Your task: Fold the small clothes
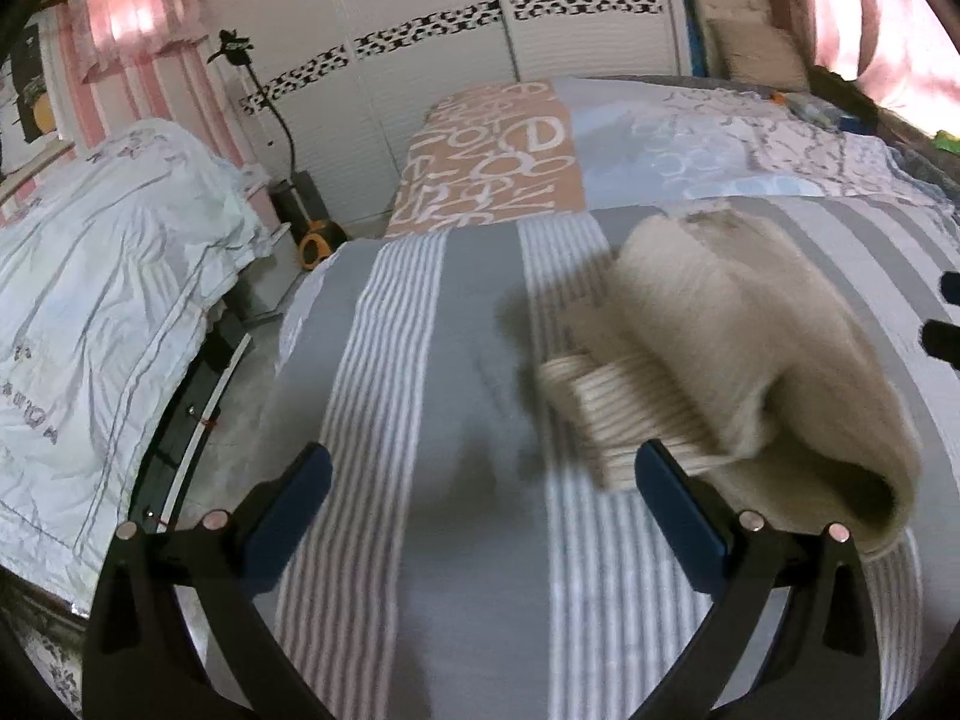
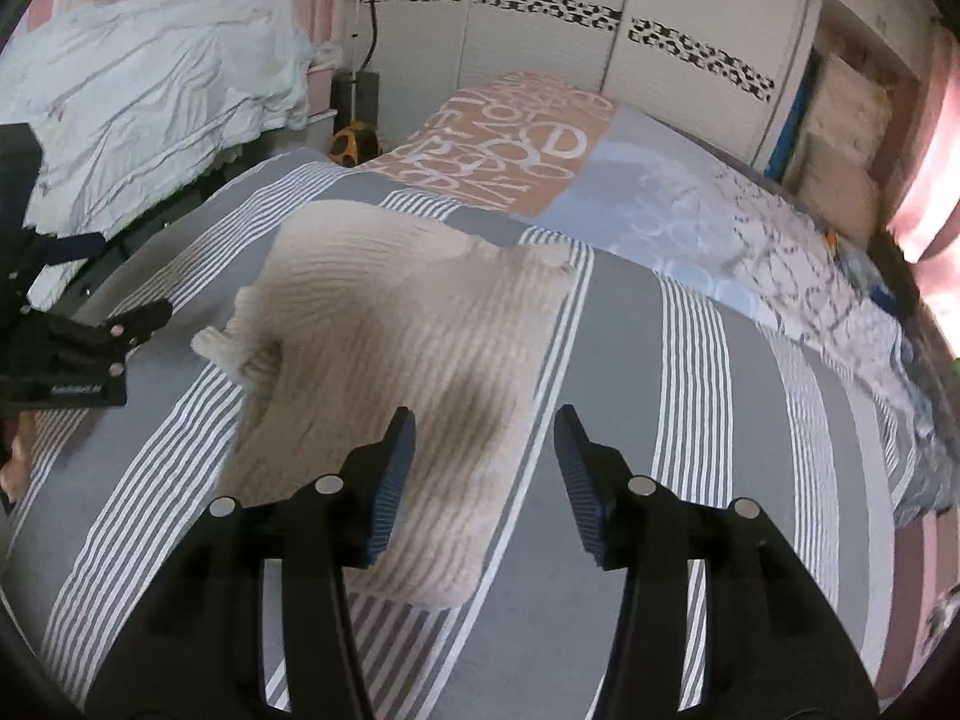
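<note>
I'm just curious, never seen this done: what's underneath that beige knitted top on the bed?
The beige knitted top lies on a grey-and-white striped bedcover, which shows on every side of it. Whether anything is tucked beneath the knit is hidden by the fabric itself.

Cream knit garment [image 1: 738,354] motion-blurred, right gripper [image 1: 945,315] cut off at edge

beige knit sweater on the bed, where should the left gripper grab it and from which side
Probably the ribbed cuff poking out of the beige knit sweater on its left side. It lies flat and free on the striped bedspread, nearest the open left gripper; come in low from the left and pinch its edge.
</note>
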The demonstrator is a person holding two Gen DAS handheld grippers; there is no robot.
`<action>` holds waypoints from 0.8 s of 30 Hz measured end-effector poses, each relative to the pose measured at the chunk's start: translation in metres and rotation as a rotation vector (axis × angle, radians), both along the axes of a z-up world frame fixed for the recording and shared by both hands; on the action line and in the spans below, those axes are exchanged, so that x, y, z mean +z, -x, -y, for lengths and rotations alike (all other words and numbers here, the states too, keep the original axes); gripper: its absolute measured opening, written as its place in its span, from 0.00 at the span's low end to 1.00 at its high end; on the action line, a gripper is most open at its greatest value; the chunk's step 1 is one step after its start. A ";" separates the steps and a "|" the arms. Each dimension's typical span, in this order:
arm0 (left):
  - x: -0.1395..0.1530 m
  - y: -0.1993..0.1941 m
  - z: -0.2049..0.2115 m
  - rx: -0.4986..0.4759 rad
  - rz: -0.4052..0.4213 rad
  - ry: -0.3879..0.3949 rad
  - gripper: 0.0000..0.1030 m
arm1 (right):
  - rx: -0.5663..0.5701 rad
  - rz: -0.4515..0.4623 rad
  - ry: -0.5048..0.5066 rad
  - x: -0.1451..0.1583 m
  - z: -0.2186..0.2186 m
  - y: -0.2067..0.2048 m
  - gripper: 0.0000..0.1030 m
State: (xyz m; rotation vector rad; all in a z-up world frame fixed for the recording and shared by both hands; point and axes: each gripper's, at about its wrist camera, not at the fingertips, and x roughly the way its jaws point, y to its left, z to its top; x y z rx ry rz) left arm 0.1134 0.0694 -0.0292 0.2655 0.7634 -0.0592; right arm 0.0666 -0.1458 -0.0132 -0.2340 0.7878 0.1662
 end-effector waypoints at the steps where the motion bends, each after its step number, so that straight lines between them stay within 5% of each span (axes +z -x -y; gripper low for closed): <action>1: 0.002 0.001 0.006 -0.009 0.002 -0.001 0.99 | -0.005 -0.003 -0.013 -0.001 0.005 0.001 0.48; 24: 0.007 -0.010 0.080 -0.074 -0.004 -0.024 0.99 | -0.045 -0.032 -0.091 -0.019 0.059 -0.023 0.50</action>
